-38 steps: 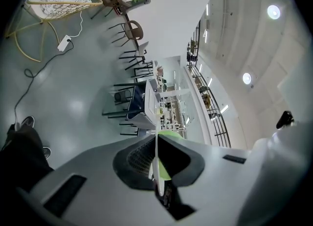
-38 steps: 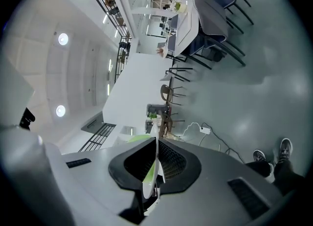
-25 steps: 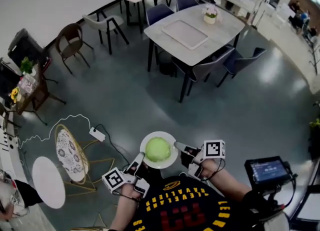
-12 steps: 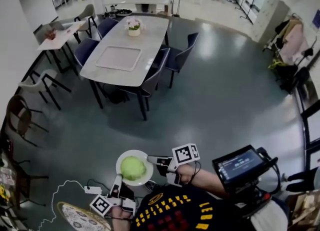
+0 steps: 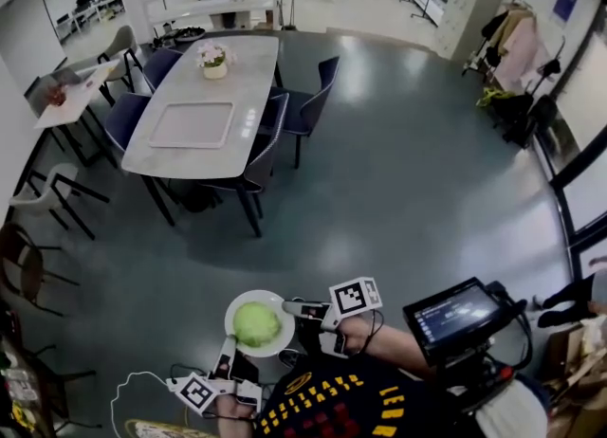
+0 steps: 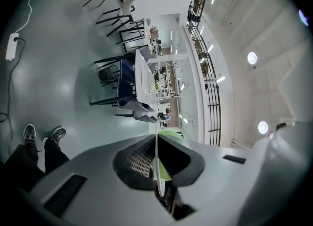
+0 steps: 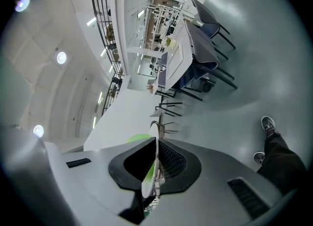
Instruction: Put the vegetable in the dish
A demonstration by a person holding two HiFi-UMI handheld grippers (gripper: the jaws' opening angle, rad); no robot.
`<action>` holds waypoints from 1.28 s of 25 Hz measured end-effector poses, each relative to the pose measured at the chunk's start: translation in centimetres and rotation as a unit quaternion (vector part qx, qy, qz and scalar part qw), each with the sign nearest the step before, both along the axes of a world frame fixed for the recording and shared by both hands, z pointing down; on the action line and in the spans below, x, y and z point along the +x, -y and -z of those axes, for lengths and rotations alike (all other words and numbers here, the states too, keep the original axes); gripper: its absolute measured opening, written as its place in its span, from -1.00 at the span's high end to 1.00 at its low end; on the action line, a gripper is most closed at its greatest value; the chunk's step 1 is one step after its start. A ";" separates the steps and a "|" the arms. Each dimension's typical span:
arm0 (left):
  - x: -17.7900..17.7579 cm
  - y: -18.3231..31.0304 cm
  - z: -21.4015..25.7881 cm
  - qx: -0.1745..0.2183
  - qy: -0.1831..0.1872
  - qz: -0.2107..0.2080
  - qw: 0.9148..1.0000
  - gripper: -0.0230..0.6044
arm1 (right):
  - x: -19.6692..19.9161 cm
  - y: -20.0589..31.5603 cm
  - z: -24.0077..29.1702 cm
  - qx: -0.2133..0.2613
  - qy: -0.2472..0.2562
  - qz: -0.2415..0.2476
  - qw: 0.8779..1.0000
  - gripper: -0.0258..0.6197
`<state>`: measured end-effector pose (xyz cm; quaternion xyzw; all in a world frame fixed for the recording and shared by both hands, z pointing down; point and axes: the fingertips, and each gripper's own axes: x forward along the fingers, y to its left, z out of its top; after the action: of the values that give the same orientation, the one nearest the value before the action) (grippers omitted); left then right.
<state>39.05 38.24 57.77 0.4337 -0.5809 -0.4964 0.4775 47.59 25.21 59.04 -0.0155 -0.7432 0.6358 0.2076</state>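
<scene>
**Plate run with a cabbage on board**

Turned a fair bit since a second ago: long table now upper left in the head view rather than upper right. Plate carried along in the same two-sided hold, a touch lower and further left.

Starting left: left gripper clamped on the near-left rim of the plate. Thin white edge wedged right between the jaws in the left gripper view, with green peeking past it. Middle: cabbage already sat on the plate, about centred, held up over bare floor and well apart from the table. Right: right gripper nipped onto the right rim the same way, edge-on between the jaws.

Handling-wise, guessing here: round and fairly firm, not heavy, but happy to roll off a shallow plate. Smooth hard rim, probably slippery under a pinch and breakable if dropped. So best kept level and gripped at opposite rims like now. No squeezing the cabbage itself, no sudden swings.
</scene>
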 end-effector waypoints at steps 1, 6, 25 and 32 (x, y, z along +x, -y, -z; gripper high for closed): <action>-0.2 -0.1 0.1 -0.002 -0.002 0.003 1.000 0.88 | -0.4 -0.1 0.0 -0.003 0.002 0.005 1.000 0.86; -2.9 -1.4 0.5 -0.017 -0.001 0.050 0.999 0.88 | -4.3 -0.5 -0.2 -0.005 -0.006 0.053 0.999 0.86; -16.9 1.4 2.3 -0.026 0.034 0.236 0.971 0.88 | -24.1 4.0 1.8 -0.013 0.042 0.240 0.970 0.86; -20.2 2.9 1.1 -0.034 0.018 0.233 0.972 0.88 | -27.4 5.3 0.2 -0.029 0.034 0.238 0.970 0.86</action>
<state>18.85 35.34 56.67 0.2785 -0.6912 -0.5660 0.3526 20.16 19.95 58.88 -0.2192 -0.7060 0.5888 0.3269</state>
